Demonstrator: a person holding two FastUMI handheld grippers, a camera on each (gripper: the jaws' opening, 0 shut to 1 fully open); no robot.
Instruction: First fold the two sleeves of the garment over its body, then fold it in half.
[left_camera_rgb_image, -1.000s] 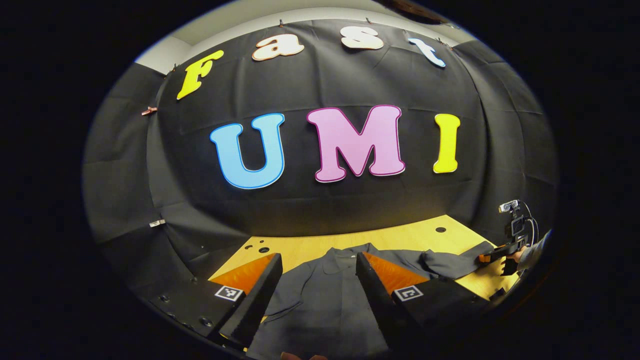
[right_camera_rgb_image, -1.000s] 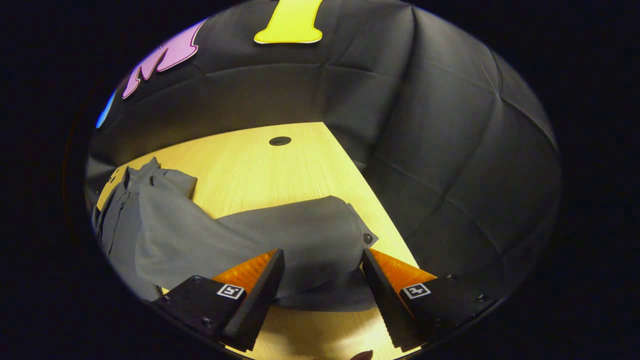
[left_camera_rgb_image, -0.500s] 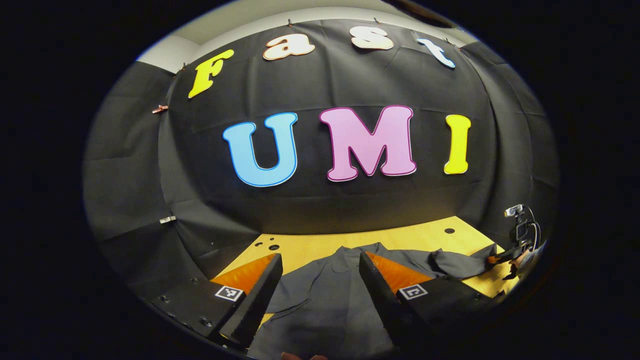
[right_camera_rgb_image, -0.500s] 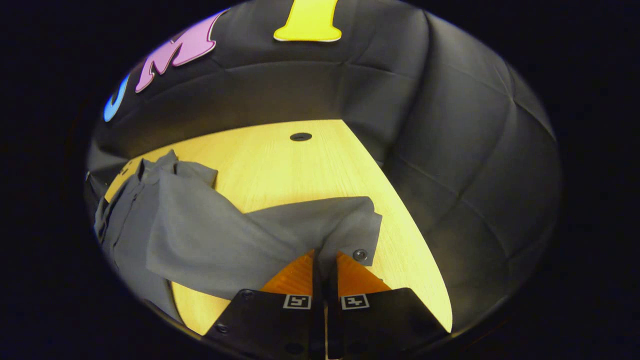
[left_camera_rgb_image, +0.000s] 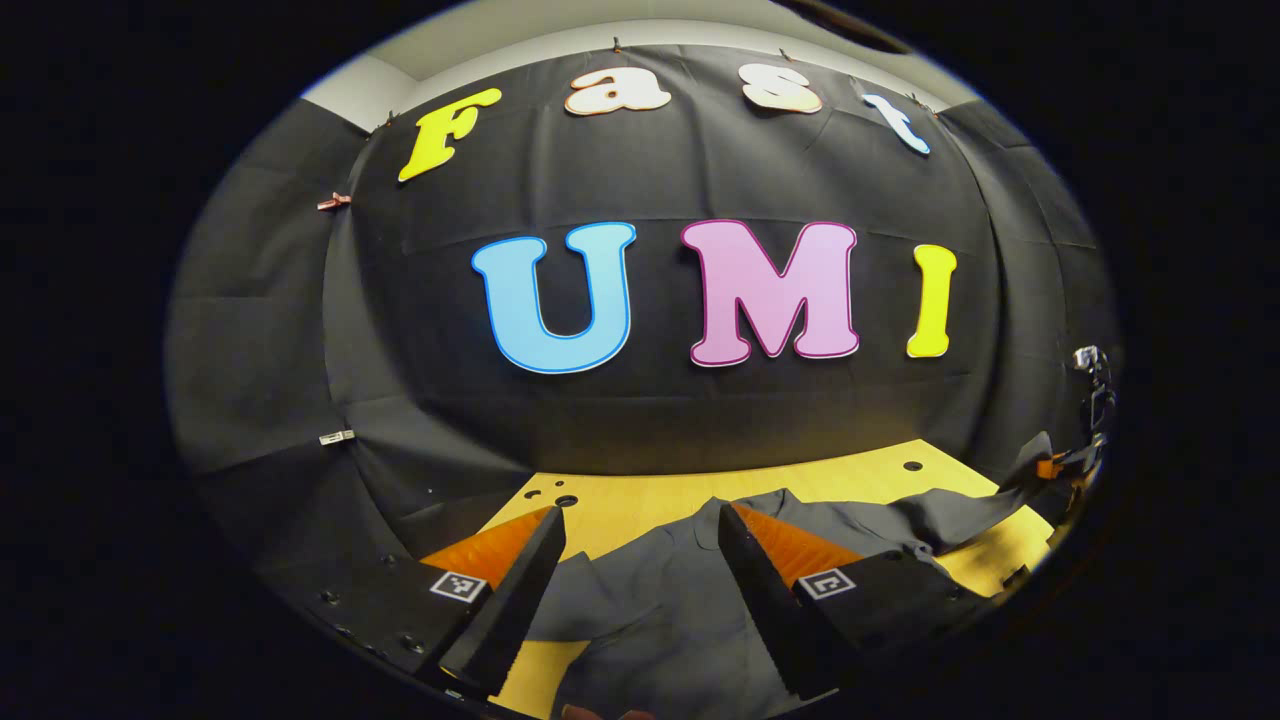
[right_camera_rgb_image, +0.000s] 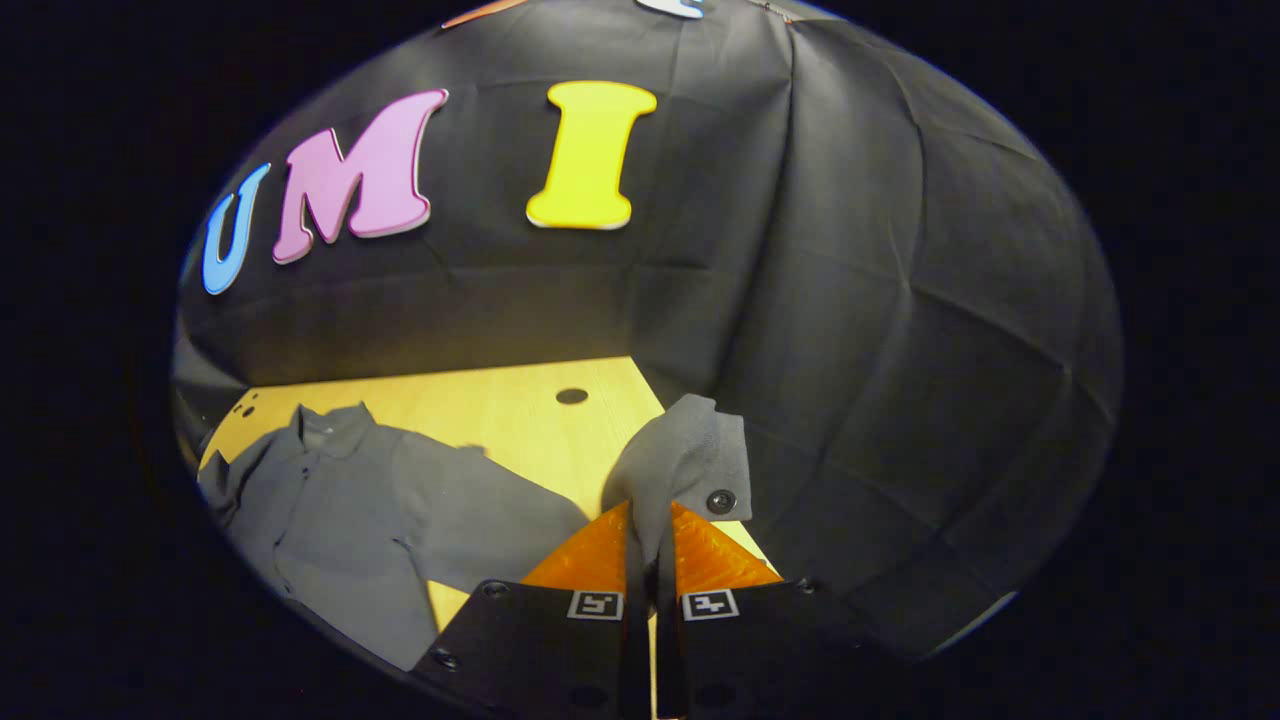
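Observation:
A dark grey button-up shirt (right_camera_rgb_image: 330, 500) lies spread on the yellow wooden table (right_camera_rgb_image: 500, 400), collar toward the back wall. My right gripper (right_camera_rgb_image: 650, 510) is shut on the cuff (right_camera_rgb_image: 690, 455) of one sleeve, which is held up off the table with its snap button showing. In the left gripper view the shirt's body (left_camera_rgb_image: 660, 610) lies under my left gripper (left_camera_rgb_image: 640, 515), which is open above it with nothing between its fingers. The lifted sleeve (left_camera_rgb_image: 960, 510) stretches to the far right, where the right gripper (left_camera_rgb_image: 1062, 464) holds it.
The table (left_camera_rgb_image: 650, 490) has a round hole (right_camera_rgb_image: 571, 396) near its back right corner and small holes (left_camera_rgb_image: 566, 500) at its back left. The black cloth wall closes the booth behind and on both sides of the table.
The right gripper closed on the sleeve cuff and raised it off the table. The left gripper stayed open over the shirt, shifting slightly.

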